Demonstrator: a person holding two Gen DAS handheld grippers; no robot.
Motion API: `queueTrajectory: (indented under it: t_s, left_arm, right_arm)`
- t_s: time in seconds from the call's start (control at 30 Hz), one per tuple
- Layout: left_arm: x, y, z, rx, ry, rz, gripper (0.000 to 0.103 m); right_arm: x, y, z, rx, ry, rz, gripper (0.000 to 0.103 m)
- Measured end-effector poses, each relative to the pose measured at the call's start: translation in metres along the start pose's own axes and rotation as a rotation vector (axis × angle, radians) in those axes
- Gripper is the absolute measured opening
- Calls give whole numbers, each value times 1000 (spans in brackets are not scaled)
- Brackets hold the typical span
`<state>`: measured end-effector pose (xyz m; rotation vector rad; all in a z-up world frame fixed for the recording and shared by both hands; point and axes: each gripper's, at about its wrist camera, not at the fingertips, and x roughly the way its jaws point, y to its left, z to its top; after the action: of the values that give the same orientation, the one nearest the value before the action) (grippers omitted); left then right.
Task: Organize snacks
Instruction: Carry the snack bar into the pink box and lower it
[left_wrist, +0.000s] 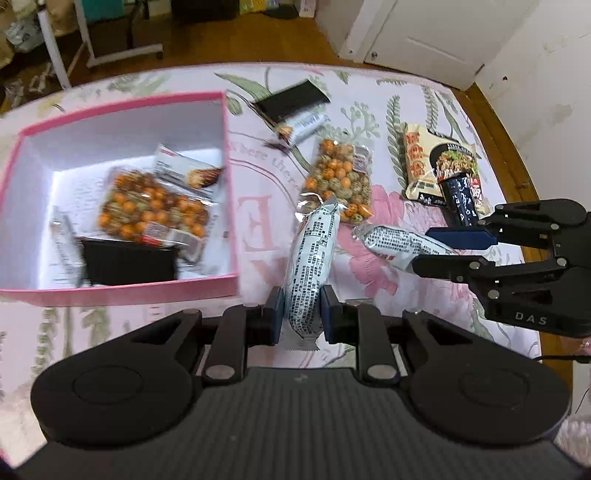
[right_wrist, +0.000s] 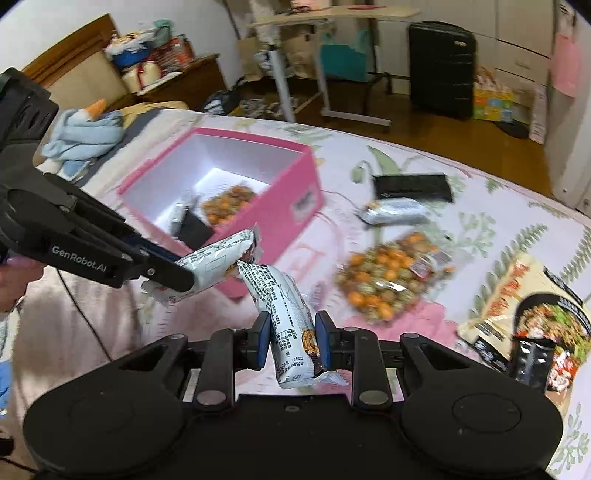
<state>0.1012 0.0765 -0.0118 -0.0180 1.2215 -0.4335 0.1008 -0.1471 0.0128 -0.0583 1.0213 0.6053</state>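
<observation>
My left gripper (left_wrist: 302, 314) is shut on a white printed snack bar (left_wrist: 312, 266) and holds it above the bed, right of the pink box (left_wrist: 122, 291). It also shows in the right wrist view (right_wrist: 177, 275) with its bar (right_wrist: 218, 262). My right gripper (right_wrist: 291, 341) is shut on a second white snack bar (right_wrist: 288, 317); in the left wrist view it (left_wrist: 439, 249) grips that bar (left_wrist: 395, 243). The box holds a peanut bag (left_wrist: 151, 206), a black packet (left_wrist: 129, 262) and small bars.
On the floral bedspread lie a peanut bag (left_wrist: 338, 181), a noodle packet (left_wrist: 437, 164), a black stick pack (left_wrist: 461, 203), a black packet (left_wrist: 291, 99) and a small bar (left_wrist: 301, 127). A blue cloth (right_wrist: 85, 136) lies left of the box.
</observation>
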Motion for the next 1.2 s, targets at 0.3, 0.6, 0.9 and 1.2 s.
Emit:
queueTrajectory:
  t_s: [0.3, 0.6, 0.9, 1.2]
  left_arm:
    - [-55, 54, -11, -91, -117, 74, 20]
    - [-32, 116, -4, -241, -213, 214, 20]
    - [22, 159, 19, -248, -226, 402, 20]
    - [61, 169, 20, -281, -169, 444, 22]
  right_arm:
    - [13, 46, 37, -52, -35, 93, 30]
    - [74, 78, 65, -181, -135, 52, 30]
    - [149, 94, 92, -252, -109, -13, 30]
    - [200, 89, 100, -236, -49, -80, 31]
